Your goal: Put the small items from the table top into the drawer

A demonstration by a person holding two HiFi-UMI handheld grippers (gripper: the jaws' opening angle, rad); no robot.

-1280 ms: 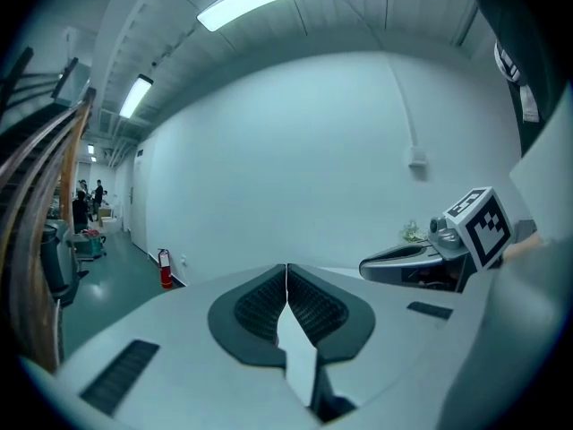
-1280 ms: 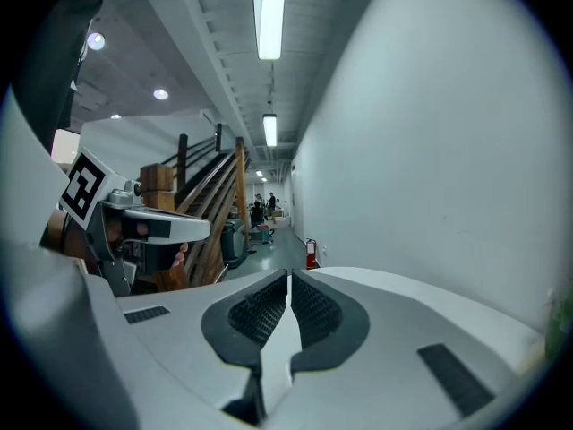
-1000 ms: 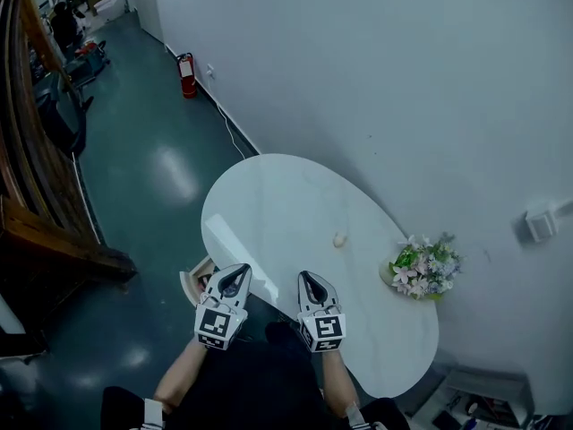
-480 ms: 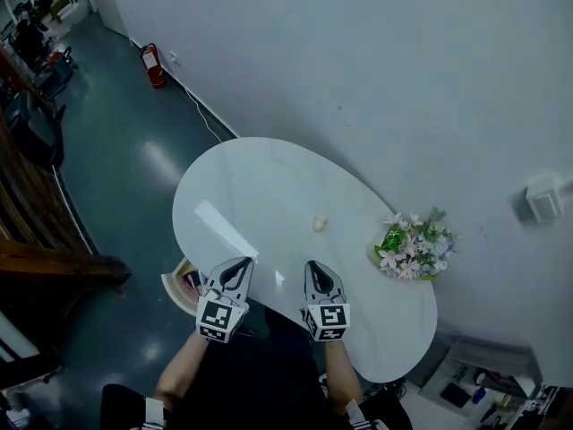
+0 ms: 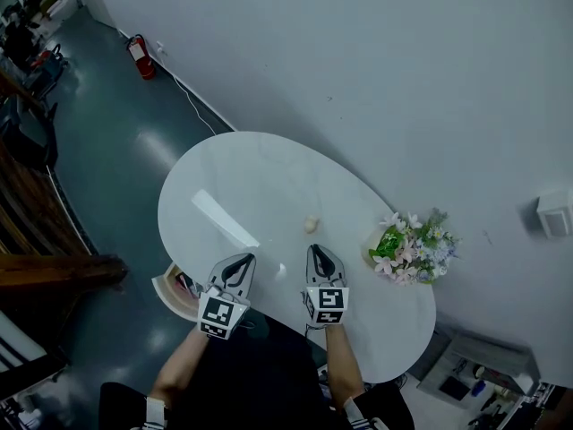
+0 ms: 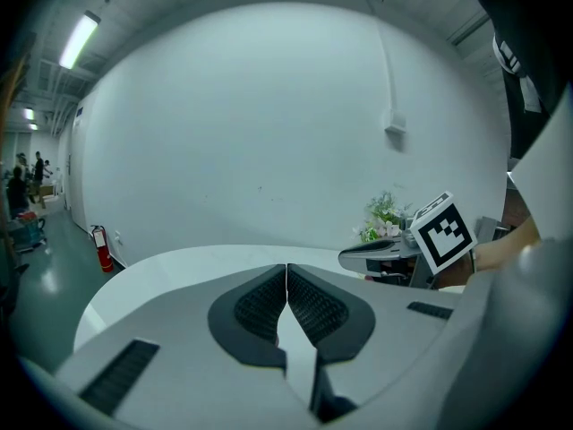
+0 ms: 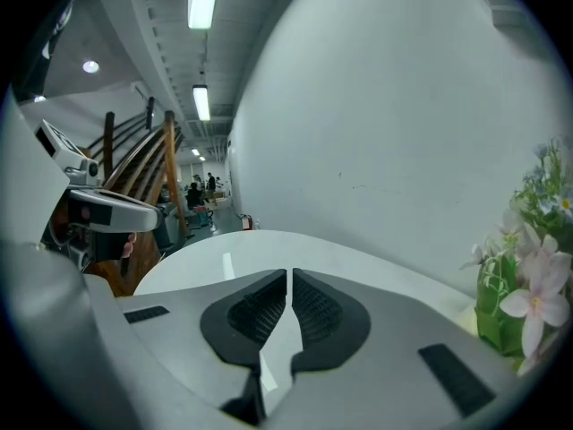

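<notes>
Head view: white oval table (image 5: 251,177) mid-frame, against a pale wall. One small cream item (image 5: 311,225) sits on the top at frame centre, well clear of both grippers. Flowers (image 5: 412,247) stand at the table's right edge. The drawer (image 5: 172,287) is open under the table's lower-left edge; its contents are dark and I can't tell what they are. The left gripper (image 5: 237,263) and right gripper (image 5: 320,256) are side by side over the near edge, both pointing up-frame toward the wall. The left one is just right of the drawer and the item lies just above the right one's tips. Each cube (image 5: 220,316) carries a black-and-white square marker, with no readable text. A red extinguisher (image 5: 138,56) stands upper left by the wall, with a cable (image 5: 192,97) running along the floor. A wall box (image 5: 557,211) is at the far right.

Left gripper view: the pads (image 6: 264,305) are pressed together with nothing between them. The table is behind them. The right gripper (image 6: 380,256) and its marker cube are at right, with the flowers behind them. The extinguisher is lower left and a lit lamp (image 6: 79,38) upper left. The item isn't visible here.

Right gripper view: the pads (image 7: 313,307) are all but together, with a hairline slit and nothing in it. The table top is beyond them, the flowers fill the right edge, and the left gripper (image 7: 103,211) is at the left edge. People stand far down the hall. No legible writing in any view.
</notes>
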